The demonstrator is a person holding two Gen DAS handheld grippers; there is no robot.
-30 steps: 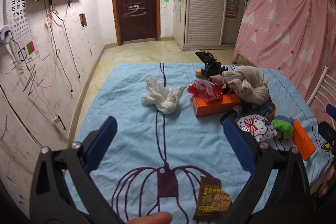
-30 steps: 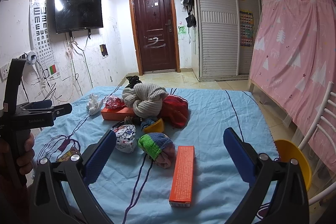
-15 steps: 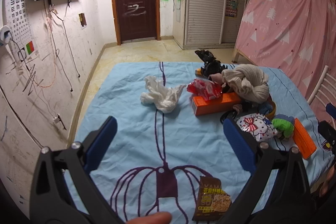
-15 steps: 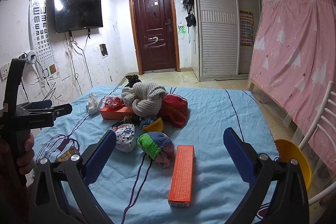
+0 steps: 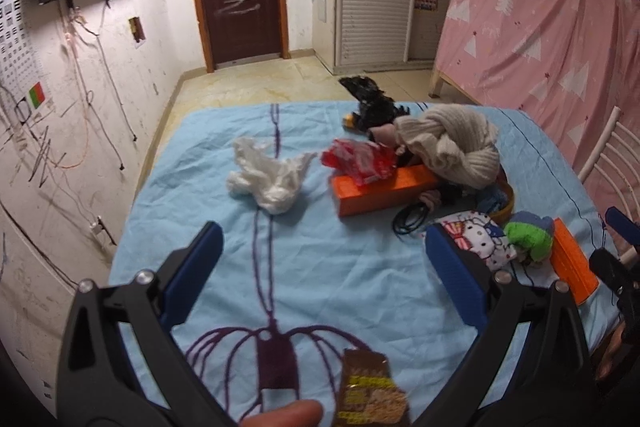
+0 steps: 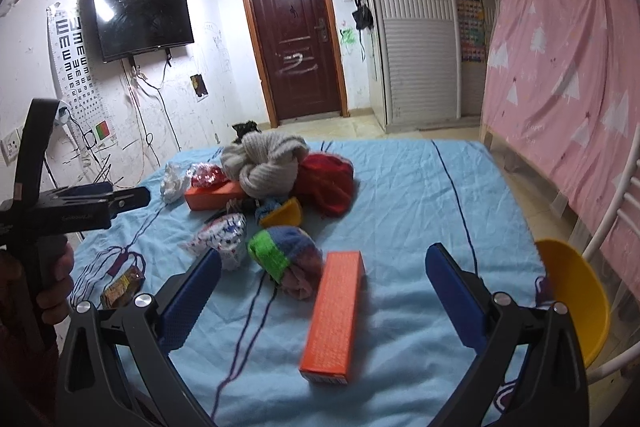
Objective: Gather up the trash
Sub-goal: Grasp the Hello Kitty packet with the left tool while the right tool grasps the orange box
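On the blue bedsheet (image 5: 320, 279) lie a crumpled white tissue (image 5: 268, 177), a red wrapper (image 5: 358, 159) on an orange box (image 5: 384, 189), a black plastic bag (image 5: 372, 105) and a brown snack packet (image 5: 370, 391) near the front edge. My left gripper (image 5: 324, 259) is open and empty, above the sheet between packet and tissue. My right gripper (image 6: 322, 275) is open and empty over a second orange box (image 6: 336, 315). The tissue (image 6: 174, 181), red wrapper (image 6: 206, 175) and snack packet (image 6: 122, 285) also show in the right wrist view.
Clothes are piled mid-bed: a beige knit (image 6: 266, 163), a red garment (image 6: 328, 183), a green and blue hat (image 6: 284, 253), a patterned pouch (image 6: 222, 237). A yellow bowl (image 6: 572, 307) sits on a white chair at the right. A pink curtain (image 6: 568, 75) hangs on the right.
The left gripper's view has shifted slightly forward and right over the bed. Both grippers stay open and nothing has been picked up.
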